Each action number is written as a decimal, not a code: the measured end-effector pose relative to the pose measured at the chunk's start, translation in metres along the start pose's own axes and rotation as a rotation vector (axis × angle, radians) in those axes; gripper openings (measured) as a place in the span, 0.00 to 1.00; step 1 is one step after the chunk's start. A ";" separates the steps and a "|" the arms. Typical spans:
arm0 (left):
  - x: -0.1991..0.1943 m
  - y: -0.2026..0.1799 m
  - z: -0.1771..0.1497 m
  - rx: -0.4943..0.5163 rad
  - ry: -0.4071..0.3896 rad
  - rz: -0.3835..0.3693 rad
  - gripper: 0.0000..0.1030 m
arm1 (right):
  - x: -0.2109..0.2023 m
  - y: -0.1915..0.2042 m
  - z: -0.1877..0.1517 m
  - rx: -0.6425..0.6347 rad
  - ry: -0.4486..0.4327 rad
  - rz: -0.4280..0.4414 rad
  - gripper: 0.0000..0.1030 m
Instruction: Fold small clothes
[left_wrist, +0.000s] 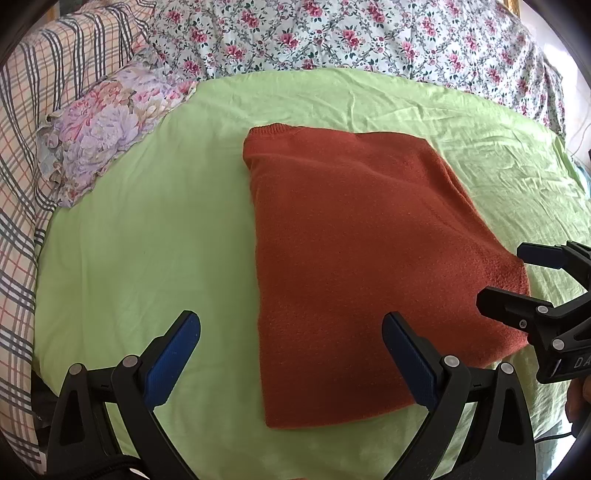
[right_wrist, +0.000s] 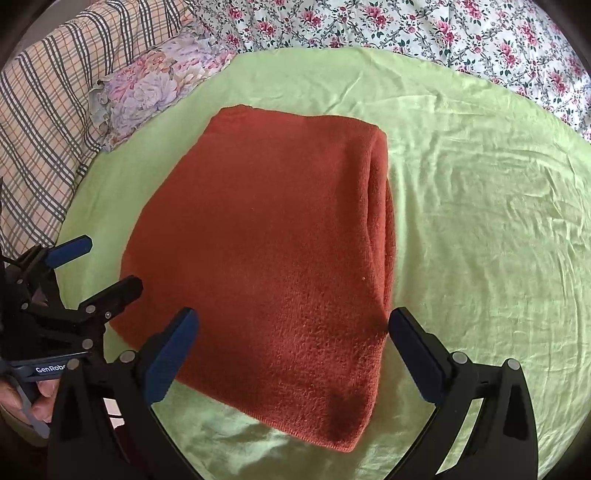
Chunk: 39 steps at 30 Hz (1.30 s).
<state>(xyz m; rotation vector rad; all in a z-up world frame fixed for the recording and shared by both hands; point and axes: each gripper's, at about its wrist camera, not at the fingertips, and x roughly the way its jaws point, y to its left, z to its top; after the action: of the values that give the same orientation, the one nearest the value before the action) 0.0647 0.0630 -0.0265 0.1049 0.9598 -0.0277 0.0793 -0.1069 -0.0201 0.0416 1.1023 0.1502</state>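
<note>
green sheet (left_wrist: 147, 221) spread out wide under and ahead of the jaws; purple flowery pillow (left_wrist: 99, 129) off up-left; plaid blanket (left_wrist: 22, 147) further left; rose-print quilt (left_wrist: 351, 33) along the far side

Bed with a light green sheet (left_wrist: 147, 221), wrinkled, most toward the right edge. 1 rust-orange knit garment (left_wrist: 351, 240) lies folded flat on the sheet, roughly mid-bed, layered fold edge on its right side, seen from the right wrist view. Small floral pillow (left_wrist: 99, 136) at the far left corner, on the sheet. Plaid bedding (left_wrist: 22, 184) runs along the left edge. Floral quilt (left_wrist: 351, 37) is bunched along the far edge, overlapping the sheet.
</note>
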 end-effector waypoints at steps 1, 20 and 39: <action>0.000 0.000 0.000 0.001 0.000 -0.001 0.96 | 0.000 0.000 0.000 0.001 0.001 -0.001 0.99; -0.006 -0.001 -0.001 -0.002 -0.018 -0.003 0.96 | -0.005 -0.001 0.001 -0.001 -0.008 -0.001 0.99; -0.011 -0.001 -0.001 -0.001 -0.026 -0.002 0.97 | -0.008 -0.003 0.001 0.003 -0.017 -0.001 0.99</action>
<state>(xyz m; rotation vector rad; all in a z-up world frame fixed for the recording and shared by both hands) 0.0579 0.0615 -0.0184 0.1025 0.9343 -0.0309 0.0767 -0.1111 -0.0126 0.0452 1.0857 0.1467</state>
